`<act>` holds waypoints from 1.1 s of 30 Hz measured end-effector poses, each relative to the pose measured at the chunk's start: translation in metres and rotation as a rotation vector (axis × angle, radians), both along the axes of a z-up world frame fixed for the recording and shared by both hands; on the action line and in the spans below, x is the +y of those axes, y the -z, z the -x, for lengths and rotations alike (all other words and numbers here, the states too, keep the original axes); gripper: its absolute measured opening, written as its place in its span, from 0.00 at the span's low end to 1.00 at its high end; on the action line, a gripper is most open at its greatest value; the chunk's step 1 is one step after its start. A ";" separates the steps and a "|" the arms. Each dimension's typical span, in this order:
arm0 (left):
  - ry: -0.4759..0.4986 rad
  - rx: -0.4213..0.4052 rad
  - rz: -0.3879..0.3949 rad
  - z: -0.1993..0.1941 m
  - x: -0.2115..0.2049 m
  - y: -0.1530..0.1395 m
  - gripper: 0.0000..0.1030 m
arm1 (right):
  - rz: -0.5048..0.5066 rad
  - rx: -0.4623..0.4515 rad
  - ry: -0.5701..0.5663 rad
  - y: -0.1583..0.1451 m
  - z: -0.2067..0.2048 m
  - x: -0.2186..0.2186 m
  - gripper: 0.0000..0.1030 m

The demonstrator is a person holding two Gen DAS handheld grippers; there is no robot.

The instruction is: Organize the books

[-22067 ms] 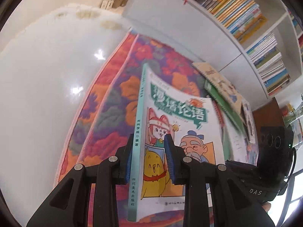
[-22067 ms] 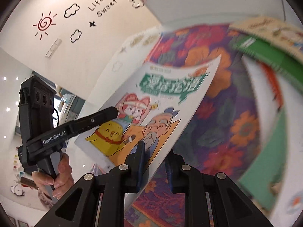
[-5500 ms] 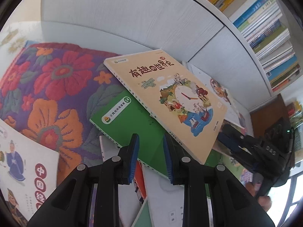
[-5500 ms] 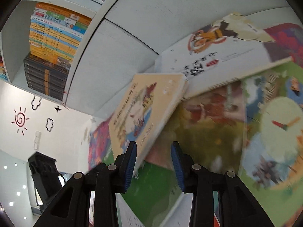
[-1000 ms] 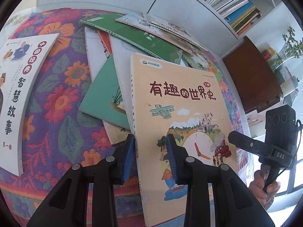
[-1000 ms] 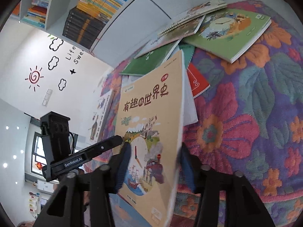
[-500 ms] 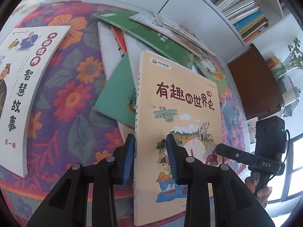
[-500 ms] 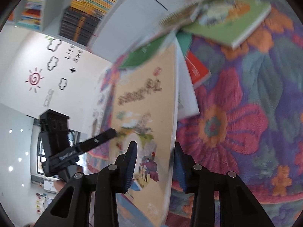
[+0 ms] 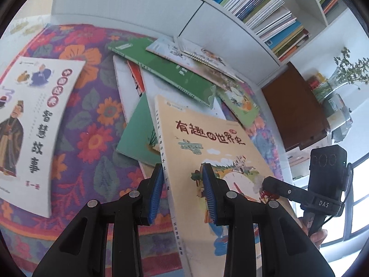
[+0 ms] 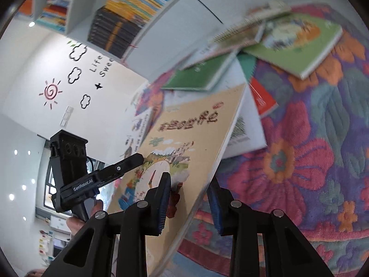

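Left hand-held gripper (image 9: 182,191), left wrist view: blue pads clamped on the spine edge of the tan book (image 9: 214,152), one pad under the spine side, the other on the front cover. Book is lifted and tilted, top edge pointing away from this gripper. Past its far edge sits the pile of books (image 9: 175,73) on the floral quilt (image 9: 92,120): green notebook on top, spiral-bound ones beyond it, a teal one just left of the tan book. White picture book (image 9: 34,124) lies flat on the quilt, well left of the gripper. White bookshelf (image 9: 265,11) with stacked books stands behind the pile. Right hand-held gripper (image 9: 265,183) is visible to the right, its tip at the tan book's right edge, with a person's fingers (image 9: 316,235) on the handle.

Right hand-held gripper (image 10: 189,198), right wrist view: jaws closing, tan book's (image 10: 184,143) free edge between them; left pad sits against the cover, right pad looks a little off the underside. Book slopes up and away from the gripper. Left hand-held gripper (image 10: 138,157) reaches in from the left onto the cover. Blurred pile (image 10: 265,46) lies ahead and to the right on the quilt (image 10: 311,150); bookshelf (image 10: 129,18) up left.
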State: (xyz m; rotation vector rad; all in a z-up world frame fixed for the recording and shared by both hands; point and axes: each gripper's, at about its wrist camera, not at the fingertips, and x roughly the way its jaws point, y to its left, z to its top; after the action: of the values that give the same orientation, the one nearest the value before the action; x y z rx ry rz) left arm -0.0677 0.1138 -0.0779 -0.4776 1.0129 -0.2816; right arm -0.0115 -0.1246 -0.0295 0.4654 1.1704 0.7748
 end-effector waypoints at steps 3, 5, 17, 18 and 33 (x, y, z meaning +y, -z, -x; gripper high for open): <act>0.004 -0.002 0.008 0.004 0.010 -0.004 0.29 | 0.009 -0.036 -0.013 -0.011 0.007 0.011 0.31; 0.008 -0.006 0.008 0.007 0.015 -0.006 0.29 | 0.013 -0.046 -0.020 -0.012 0.008 0.016 0.31; -0.037 -0.073 -0.014 0.020 0.073 -0.034 0.29 | 0.083 -0.197 -0.120 -0.048 0.019 0.081 0.31; -0.043 -0.084 -0.021 0.019 0.082 -0.038 0.29 | 0.083 -0.204 -0.129 -0.050 0.019 0.087 0.31; -0.190 -0.068 -0.094 0.002 0.210 -0.014 0.29 | 0.148 -0.286 -0.253 -0.030 -0.016 0.242 0.31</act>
State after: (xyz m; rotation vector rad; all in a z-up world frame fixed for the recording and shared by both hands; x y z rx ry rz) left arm -0.0701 0.3236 -0.0641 -0.4719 0.9037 -0.0793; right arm 0.0045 0.1177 0.0004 0.0789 1.0192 0.9312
